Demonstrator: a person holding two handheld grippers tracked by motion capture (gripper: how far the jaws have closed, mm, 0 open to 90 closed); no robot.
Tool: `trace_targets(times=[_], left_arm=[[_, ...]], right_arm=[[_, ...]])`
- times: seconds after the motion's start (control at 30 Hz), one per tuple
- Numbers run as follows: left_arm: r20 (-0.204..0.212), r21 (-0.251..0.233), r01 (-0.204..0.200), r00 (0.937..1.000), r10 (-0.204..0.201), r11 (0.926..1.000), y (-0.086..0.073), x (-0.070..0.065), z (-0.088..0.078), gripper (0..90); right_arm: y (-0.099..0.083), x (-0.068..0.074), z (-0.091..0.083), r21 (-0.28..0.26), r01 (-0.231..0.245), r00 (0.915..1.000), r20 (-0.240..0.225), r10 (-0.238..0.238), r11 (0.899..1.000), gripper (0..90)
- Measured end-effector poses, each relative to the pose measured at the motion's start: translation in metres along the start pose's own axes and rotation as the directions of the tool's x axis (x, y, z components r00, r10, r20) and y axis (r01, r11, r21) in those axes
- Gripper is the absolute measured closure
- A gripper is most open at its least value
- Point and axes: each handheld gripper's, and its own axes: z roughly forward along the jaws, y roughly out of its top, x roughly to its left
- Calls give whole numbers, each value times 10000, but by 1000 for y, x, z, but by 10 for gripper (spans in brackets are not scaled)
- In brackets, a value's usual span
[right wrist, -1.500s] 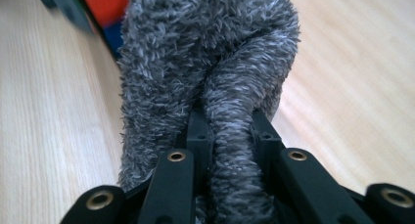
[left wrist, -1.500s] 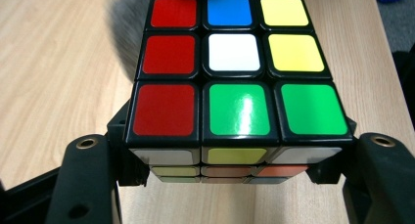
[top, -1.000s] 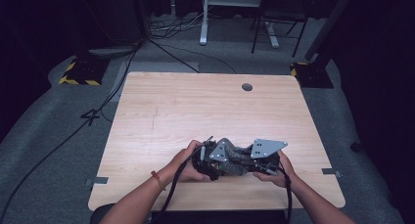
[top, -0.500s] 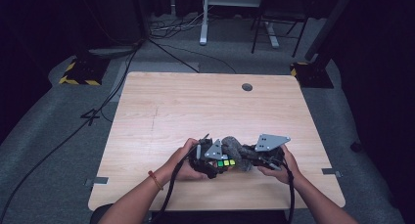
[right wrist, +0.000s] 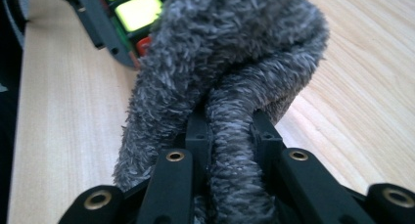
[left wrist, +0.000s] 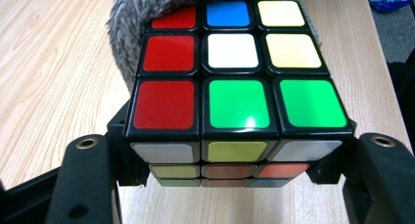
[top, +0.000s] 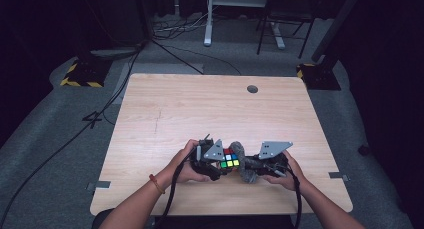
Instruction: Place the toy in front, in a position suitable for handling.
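Bench point(top: 200, 114): wooden, cube near its front edge. Puzzle cube point(top: 230, 158) held level, red-white-green face up, clamped by the left tongs point(left wrist: 235, 160) on opposite sides. Grey fuzzy cloth point(top: 243, 165) bunched against the cube's right side, long axis running bench-front to back, pinched tight in the right tongs point(right wrist: 230, 136).

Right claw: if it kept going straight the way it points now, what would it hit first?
The right claw is already shut on a grey fuzzy cloth. Just past the cloth sits the puzzle cube held by the left claw, probably the first solid thing met.
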Motion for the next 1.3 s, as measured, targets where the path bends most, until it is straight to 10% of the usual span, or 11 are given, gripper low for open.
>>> trace_targets(times=[0.5, 0.8, 1.0, 1.3], left_arm=[[-24, 438, -54, 10000, 55, 9990, 0, 0, 11, 332], [-110, 334, 95, 9999, -91, 9994, -2, 2, 13, 333], [-173, -45, 12, 9998, -12, 10000, 1, 0, 2, 336], [-285, -139, 139, 9995, -143, 9998, -1, 5, -2, 336]], right_arm=[[10, 9, -16, -1939, 175, 9984, -497, -277, 9809, 757], [17, 11, -12, -1842, 164, 9993, -296, -222, 9827, 758], [8, 3, -8, -852, 43, 9995, 304, -17, 9964, 758], [-3, 5, -6, -428, -37, 10000, -67, 35, 9991, 759]])
